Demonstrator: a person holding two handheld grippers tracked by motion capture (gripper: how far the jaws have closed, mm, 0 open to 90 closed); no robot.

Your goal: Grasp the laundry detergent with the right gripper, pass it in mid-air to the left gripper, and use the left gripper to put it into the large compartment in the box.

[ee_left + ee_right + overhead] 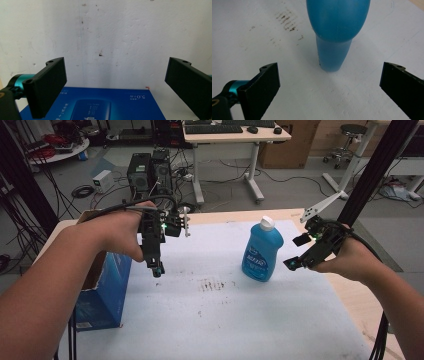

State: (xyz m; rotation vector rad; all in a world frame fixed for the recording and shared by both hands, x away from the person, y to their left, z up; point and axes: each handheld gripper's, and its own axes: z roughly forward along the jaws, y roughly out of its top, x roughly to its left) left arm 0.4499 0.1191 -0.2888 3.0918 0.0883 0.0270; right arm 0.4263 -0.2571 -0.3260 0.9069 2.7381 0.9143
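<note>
A blue bottle (262, 251) with a white cap stands upright right of centre in the high view, on the white-covered bench (225, 320). The right gripper (295, 263), jaws wide apart, hangs just beside it, not touching. At centre left, the left gripper (157, 269), jaws also apart, hovers beside a blue box (102, 295).

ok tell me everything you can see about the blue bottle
The blue bottle looks like translucent blue plastic, with a white cap on a narrow neck and a blue printed label across its front. It is flattened, broad at the shoulders and tapering toward its base. It stands upright on the white table cover, right of centre. Nothing grips it: the right tool sits open just beside it, jaws apart and pointing at it, as the right gripper view shows.
</note>
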